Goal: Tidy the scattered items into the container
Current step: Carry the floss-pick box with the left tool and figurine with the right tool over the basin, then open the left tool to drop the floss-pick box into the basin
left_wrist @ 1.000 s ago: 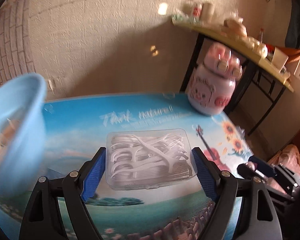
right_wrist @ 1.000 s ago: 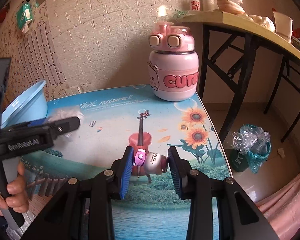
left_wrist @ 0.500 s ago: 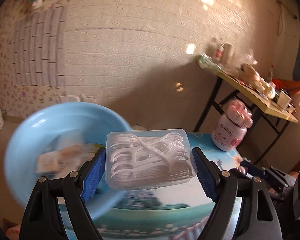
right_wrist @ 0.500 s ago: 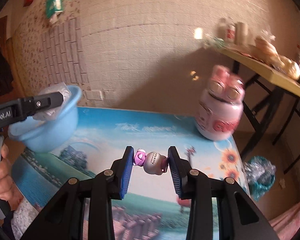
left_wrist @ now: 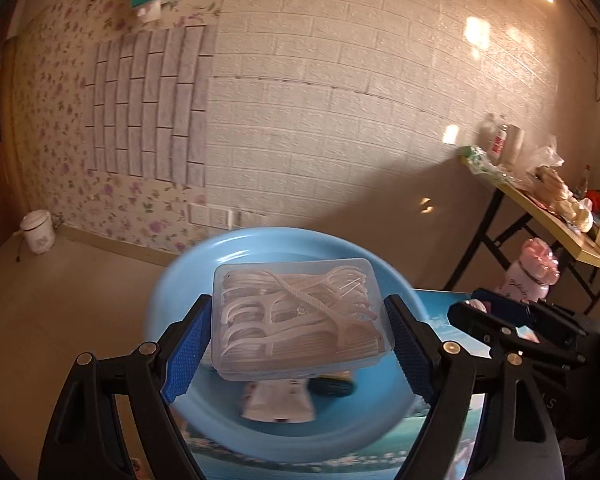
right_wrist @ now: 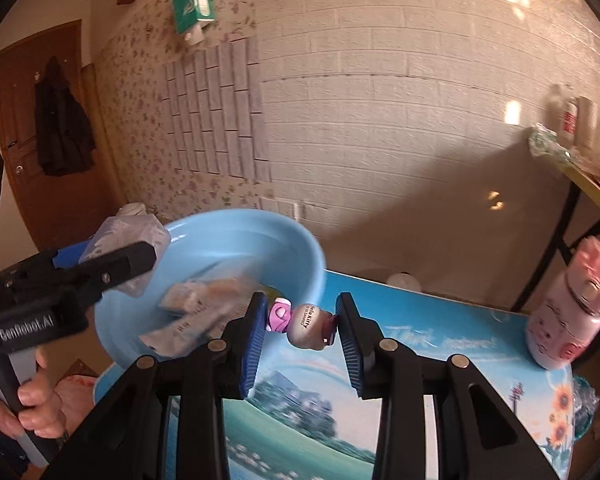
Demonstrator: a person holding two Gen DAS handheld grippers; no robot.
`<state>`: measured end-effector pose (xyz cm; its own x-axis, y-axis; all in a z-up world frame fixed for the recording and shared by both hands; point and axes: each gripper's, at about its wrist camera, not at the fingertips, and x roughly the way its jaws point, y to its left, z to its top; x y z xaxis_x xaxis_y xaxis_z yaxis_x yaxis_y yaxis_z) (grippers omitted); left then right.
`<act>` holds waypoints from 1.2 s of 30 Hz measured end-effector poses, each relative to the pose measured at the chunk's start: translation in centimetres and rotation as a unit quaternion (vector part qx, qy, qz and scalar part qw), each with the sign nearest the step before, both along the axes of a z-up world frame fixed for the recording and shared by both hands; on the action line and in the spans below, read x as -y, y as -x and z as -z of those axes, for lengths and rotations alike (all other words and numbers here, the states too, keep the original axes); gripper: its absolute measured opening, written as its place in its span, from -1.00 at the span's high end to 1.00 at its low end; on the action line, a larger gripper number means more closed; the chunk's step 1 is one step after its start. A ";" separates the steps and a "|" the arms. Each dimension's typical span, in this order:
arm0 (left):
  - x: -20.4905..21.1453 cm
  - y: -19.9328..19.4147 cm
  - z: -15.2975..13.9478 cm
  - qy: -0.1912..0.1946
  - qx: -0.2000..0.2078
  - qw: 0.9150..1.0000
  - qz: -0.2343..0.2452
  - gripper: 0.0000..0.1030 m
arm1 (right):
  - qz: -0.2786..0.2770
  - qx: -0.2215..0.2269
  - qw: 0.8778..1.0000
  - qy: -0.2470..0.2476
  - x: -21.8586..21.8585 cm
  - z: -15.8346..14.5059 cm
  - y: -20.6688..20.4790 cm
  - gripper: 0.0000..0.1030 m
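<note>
While the left wrist view looks straight down into the round, smooth blue plastic basin (left_wrist: 188, 280), the right wrist view shows it from the side, at the worktop's (right_wrist: 440, 364) far-left corner. The left gripper (left_wrist: 296, 328) clamps a clear, rectangular floss-pick box (left_wrist: 296, 320) above the basin, where blurred white packets (left_wrist: 278, 400) lie. Only the right view shows the right gripper (right_wrist: 300, 326) pinching a small rounded figurine (right_wrist: 306, 326) with a purple bow, just beside the basin's rim, and a pink bottle (right_wrist: 568, 320) standing on the glossy printed worktop.
</note>
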<state>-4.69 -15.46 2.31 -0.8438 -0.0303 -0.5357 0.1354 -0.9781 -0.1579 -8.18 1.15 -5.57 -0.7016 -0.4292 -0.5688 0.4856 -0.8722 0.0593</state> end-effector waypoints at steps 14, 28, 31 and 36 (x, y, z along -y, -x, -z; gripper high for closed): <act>4.1 0.8 2.2 -0.024 0.017 0.999 -0.013 -0.60 | -0.035 0.025 0.999 -0.019 5.6 1.4 1.6 0.29; 4.5 1.8 3.4 -0.031 0.031 0.999 -0.005 -0.60 | -0.041 0.038 0.998 -0.029 6.4 2.8 3.1 0.29; 4.5 2.0 3.6 -0.031 0.035 0.999 -0.004 -0.62 | -0.041 0.038 0.998 -0.029 6.4 2.8 3.2 0.29; 4.6 2.1 3.5 -0.032 0.037 0.999 -0.010 -0.64 | -0.040 0.042 0.998 -0.031 6.4 3.0 3.3 0.29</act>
